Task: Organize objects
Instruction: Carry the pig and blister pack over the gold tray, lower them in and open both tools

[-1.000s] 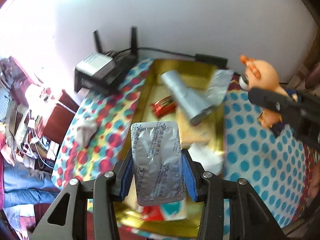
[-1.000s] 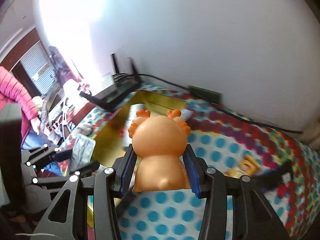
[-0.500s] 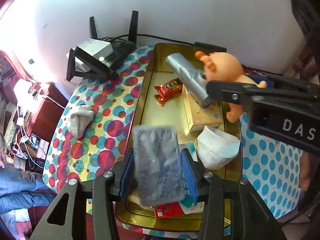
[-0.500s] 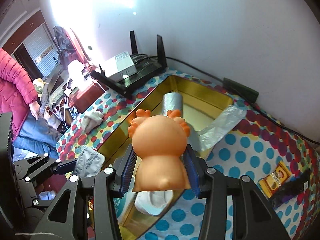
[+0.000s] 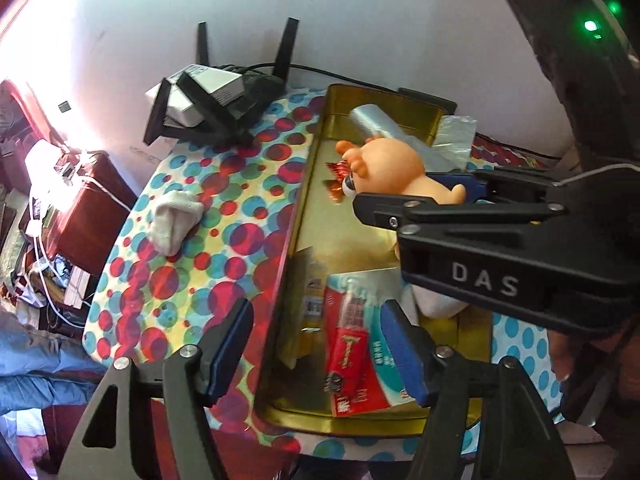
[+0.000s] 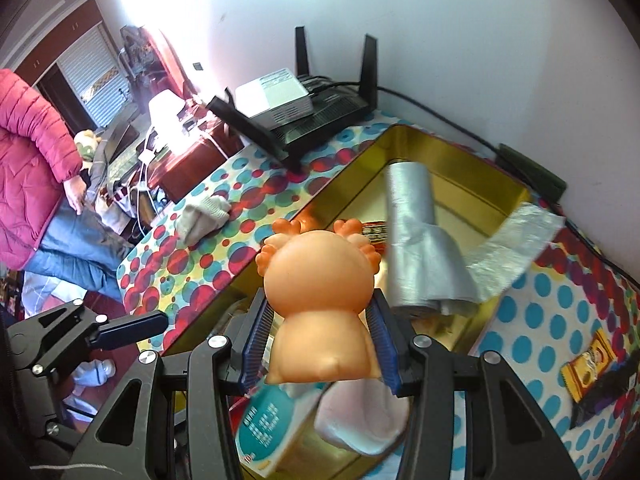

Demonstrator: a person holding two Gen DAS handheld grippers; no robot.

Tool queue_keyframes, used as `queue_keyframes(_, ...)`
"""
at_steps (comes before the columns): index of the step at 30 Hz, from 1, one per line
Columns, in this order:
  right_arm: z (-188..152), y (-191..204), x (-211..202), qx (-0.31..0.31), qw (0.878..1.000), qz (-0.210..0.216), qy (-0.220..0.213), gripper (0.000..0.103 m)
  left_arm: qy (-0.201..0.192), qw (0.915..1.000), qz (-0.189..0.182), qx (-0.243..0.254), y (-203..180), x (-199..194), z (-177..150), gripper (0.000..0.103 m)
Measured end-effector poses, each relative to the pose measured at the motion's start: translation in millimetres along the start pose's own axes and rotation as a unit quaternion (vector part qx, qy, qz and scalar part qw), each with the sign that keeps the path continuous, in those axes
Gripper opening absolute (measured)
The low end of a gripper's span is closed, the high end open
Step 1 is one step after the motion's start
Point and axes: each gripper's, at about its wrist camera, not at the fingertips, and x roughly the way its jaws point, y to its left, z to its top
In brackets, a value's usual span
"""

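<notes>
My left gripper [image 5: 318, 350] hangs over the near end of the gold tin tray [image 5: 296, 216], its jaws opening with nothing between the pads. Below it a silver blister pack [image 5: 360, 284] lies on a red and teal box [image 5: 360, 364] in the tray. My right gripper [image 6: 320, 344] is shut on an orange rubber toy animal [image 6: 320, 292] and holds it above the tray's middle [image 6: 352, 168]. The left wrist view shows that toy [image 5: 392, 168] and the right gripper [image 5: 432, 192] coming in from the right.
The tray also holds a roll of silver bags [image 6: 416, 232], a red candy wrapper [image 5: 336, 184] and a white cloth item [image 6: 360, 416]. A white sock [image 5: 176, 216] lies on the dotted cloth, a router [image 5: 224, 112] stands behind, a yellow snack packet [image 6: 588, 364] lies right. A person in a red jacket [image 6: 28, 160] sits left.
My left gripper let go of the blister pack, which dropped into the tray, and its jaws spread. My right gripper carried the orange toy from the table's right side to over the tray.
</notes>
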Motion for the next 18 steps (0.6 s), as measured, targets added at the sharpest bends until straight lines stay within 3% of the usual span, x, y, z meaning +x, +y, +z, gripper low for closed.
queue_keyframes(10, 0.3, 6.2, 27.8, -0.009, 1.000, -0.004, 0.025, 0.048, 0.001, 0.9998, 0.007, -0.018, 16.8, -6.5, -9.6, 0.068)
queue_keyframes(16, -0.3, 1.2, 21.0, 0.004, 1.000, -0.010, 0.012, 0.058, -0.003, 0.9999, 0.007, -0.014, 16.0, -10.7, -8.5, 0.068)
queue_keyframes(18, 1.7, -1.1, 12.6, 0.008, 1.000, -0.008, 0.002, 0.066, -0.010, 0.9999, 0.007, -0.005, 13.2, -14.0, -7.6, 0.068)
